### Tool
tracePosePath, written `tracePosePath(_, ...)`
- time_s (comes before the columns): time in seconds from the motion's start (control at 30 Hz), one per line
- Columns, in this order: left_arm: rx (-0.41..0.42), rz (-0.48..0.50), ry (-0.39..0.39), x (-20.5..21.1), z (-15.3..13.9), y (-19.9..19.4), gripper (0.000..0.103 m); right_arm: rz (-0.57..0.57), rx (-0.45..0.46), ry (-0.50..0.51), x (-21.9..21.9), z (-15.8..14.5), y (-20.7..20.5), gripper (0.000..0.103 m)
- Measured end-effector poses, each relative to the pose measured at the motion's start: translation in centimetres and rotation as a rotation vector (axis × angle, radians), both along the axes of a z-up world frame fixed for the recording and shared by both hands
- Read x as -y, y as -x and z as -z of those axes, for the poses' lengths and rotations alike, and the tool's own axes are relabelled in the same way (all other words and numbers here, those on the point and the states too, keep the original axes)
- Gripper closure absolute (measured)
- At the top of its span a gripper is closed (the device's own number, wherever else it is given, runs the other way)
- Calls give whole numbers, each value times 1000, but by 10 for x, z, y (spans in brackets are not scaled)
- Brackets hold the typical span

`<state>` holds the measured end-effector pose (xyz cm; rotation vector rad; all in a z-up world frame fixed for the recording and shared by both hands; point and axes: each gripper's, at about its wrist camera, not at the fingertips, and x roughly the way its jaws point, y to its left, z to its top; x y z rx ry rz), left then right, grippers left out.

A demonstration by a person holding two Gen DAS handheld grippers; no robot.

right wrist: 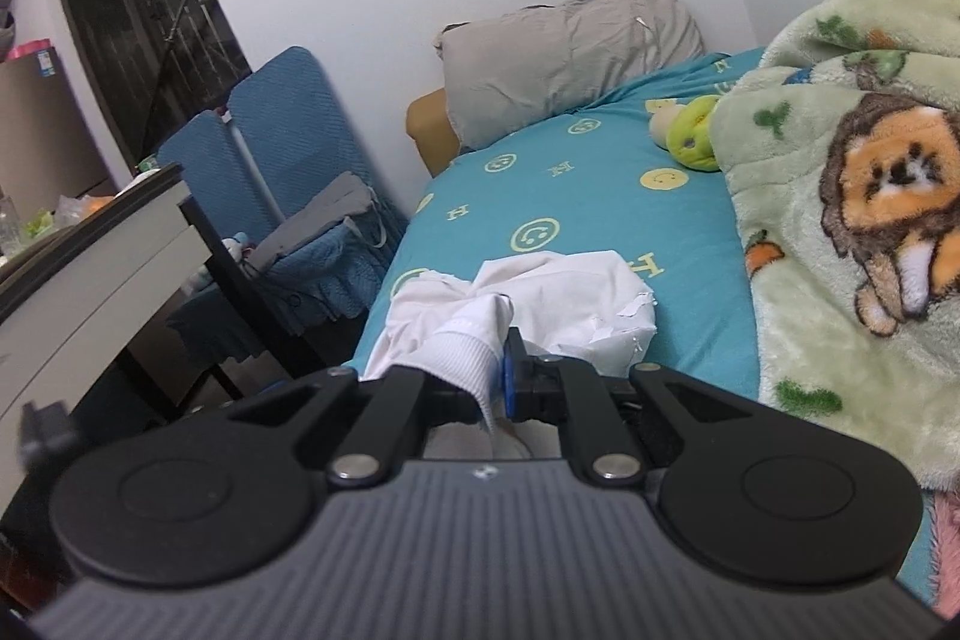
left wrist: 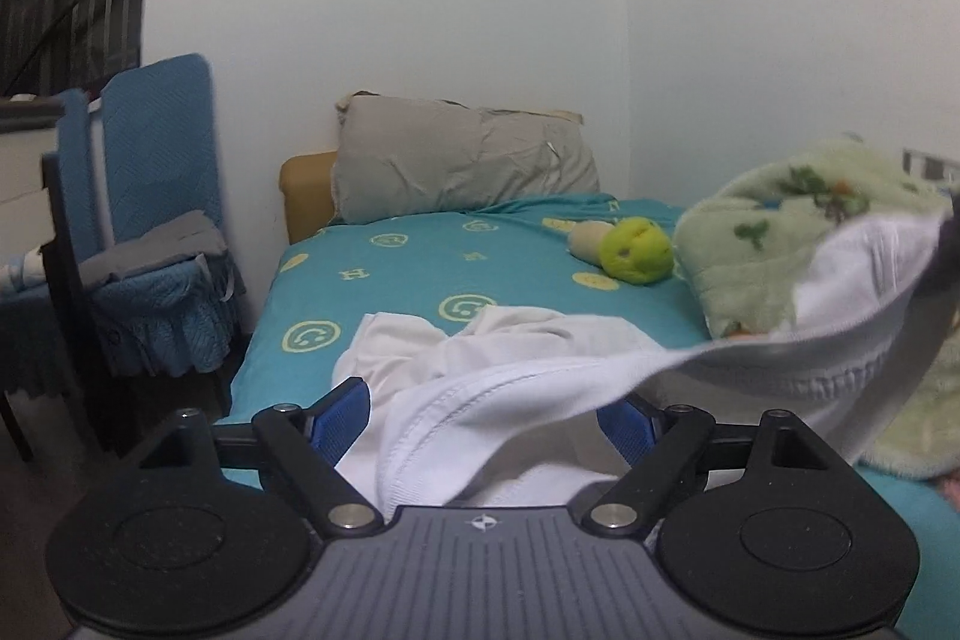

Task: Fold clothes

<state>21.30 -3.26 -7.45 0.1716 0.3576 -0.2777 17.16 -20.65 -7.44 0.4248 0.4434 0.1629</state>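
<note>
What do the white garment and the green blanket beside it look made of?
White garment: looks like matte knit cotton; stitched hem, and a ribbed cuff in the right wrist view. Green blanket: plush fleece, probably synthetic; fuzzy pile with a printed lion.

A home bedroom: bed (left wrist: pixel 420 268) with teal sheet, pillow (left wrist: pixel 462 160), fleece blanket (right wrist: pixel 852 220).
</note>
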Motion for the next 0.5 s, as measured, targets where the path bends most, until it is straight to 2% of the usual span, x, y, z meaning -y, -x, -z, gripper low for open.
tracePosePath(0.03,7,-5,-23,5,3,-1,19,-3,7,2,-1,-1,1,94)
tracePosePath(0.1,49,-99,-66,5,8,1,19,6,18,5,-2,-2,1,94)
tracePosePath(0.17,91,-259,-46,-5,8,3,20,29,25,7,-1,-3,1,94)
tracePosePath(0.2,94,-298,-3,-13,5,5,20,48,20,5,1,-2,1,94)
tracePosePath(0.27,125,-328,86,-30,-5,13,19,86,11,2,4,0,0,94)
tracePosePath(0.37,165,-287,143,-39,-20,32,18,144,-15,-5,10,5,-2,94)
tracePosePath(0.4,173,-266,154,-40,-23,38,18,158,-24,-5,11,7,-3,94)
tracePosePath(0.5,179,-261,100,-35,-25,48,16,177,-40,-15,15,10,-3,94)
